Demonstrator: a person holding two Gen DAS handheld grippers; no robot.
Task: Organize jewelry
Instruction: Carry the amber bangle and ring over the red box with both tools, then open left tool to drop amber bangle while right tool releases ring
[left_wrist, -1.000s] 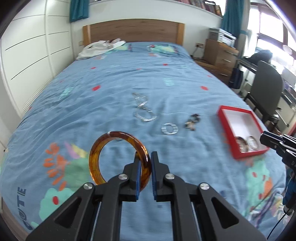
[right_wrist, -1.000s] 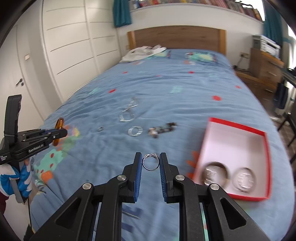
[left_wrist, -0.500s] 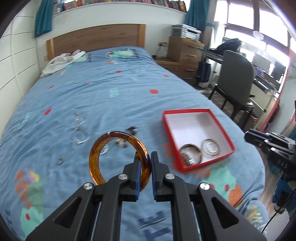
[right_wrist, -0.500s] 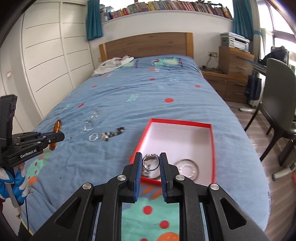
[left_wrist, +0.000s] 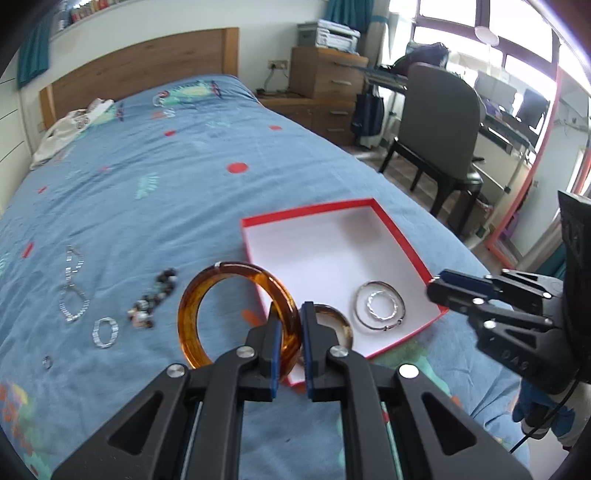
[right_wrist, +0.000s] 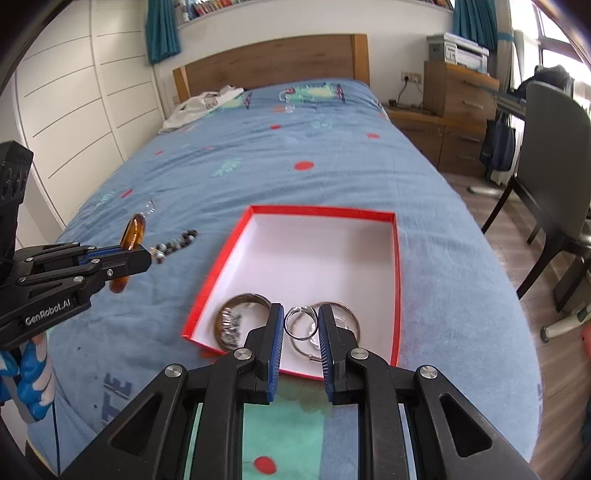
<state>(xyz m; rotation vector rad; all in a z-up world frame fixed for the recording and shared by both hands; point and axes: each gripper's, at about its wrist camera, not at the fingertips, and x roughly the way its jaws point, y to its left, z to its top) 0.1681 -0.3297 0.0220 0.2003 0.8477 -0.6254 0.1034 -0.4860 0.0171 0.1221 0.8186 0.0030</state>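
Over the near edge of the red box, the right gripper pinches a ring; left of the box, the left gripper clamps an amber bangle above the bed.

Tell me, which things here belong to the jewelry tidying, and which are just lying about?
Part of the job:
- amber plastic bangle, in the left gripper
- small silver ring, in the right gripper
- red-rimmed white box
- dark beaded bracelet
- silver chain bracelet

Just lying about:
- white garment
- grey chair

Bright window daylight, fisheye-warped edges
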